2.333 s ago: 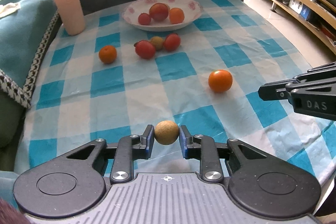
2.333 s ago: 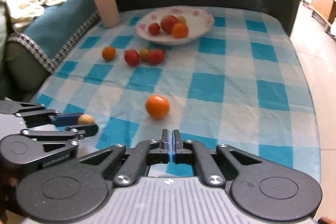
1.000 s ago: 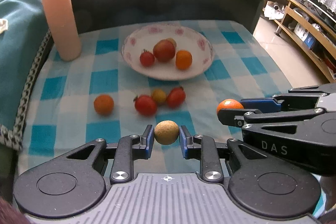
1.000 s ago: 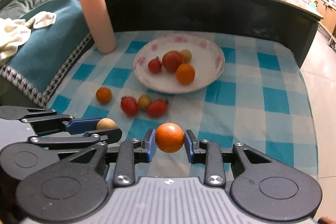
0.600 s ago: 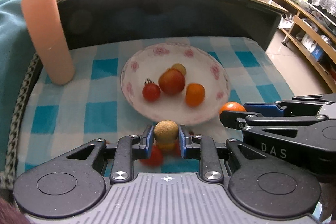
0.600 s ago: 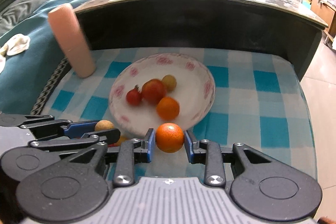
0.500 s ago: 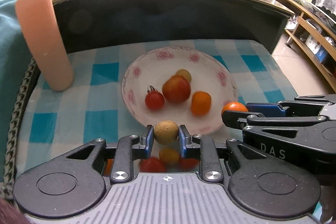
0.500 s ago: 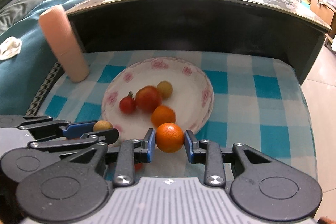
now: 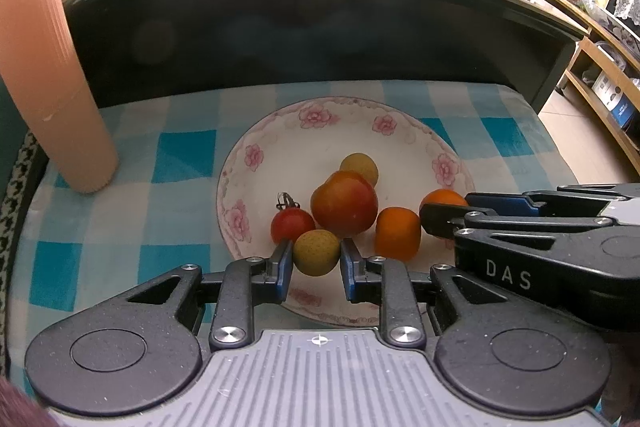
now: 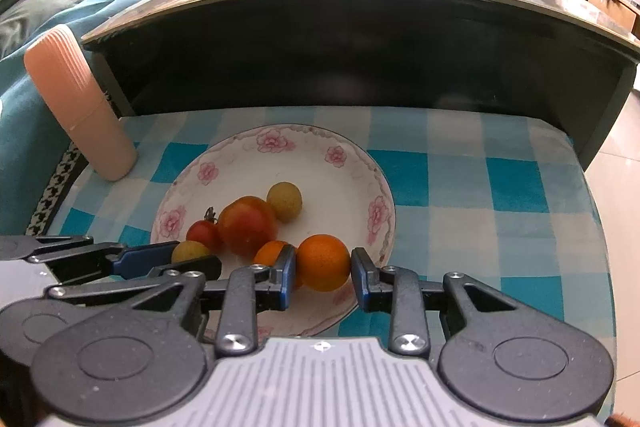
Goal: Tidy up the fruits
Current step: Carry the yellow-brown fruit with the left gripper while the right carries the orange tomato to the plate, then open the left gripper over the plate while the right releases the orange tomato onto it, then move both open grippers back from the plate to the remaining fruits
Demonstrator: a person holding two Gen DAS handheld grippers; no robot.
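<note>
**Two fruits held over the plate, ready to drop**

Left gripper (image 9: 316,259) clamped on a small yellow-green fruit (image 9: 316,253). Right gripper (image 10: 323,273) clamped on an orange (image 10: 323,262). Both held above the near part of the flowered plate (image 9: 280,131), side by side, left one to the left.

Already lying in the plate: a big red tomato (image 9: 345,203), a little red tomato (image 9: 292,225) with a stem, a yellow fruit (image 9: 359,167) behind them, and another small orange (image 9: 397,233).

The thing that matters most: plate right under both held fruits, so only a short way down to go. Yellow-green fruit just in front of the little red tomato, seeming very close to it. Held orange just right of the small orange in the plate, near the right rim. Not clear from these views how high above the plate either fruit hangs.

Next, likely: lower a bit, then open up and let go. Round fruits, so apt to roll; a high drop could bump the others or bounce over the rim. Bare white space at the back of the plate, past the pile, if more room wanted.

Tall pink cup (image 9: 52,87) on the checked cloth (image 9: 184,155), off to the left, well apart from the plate.
</note>
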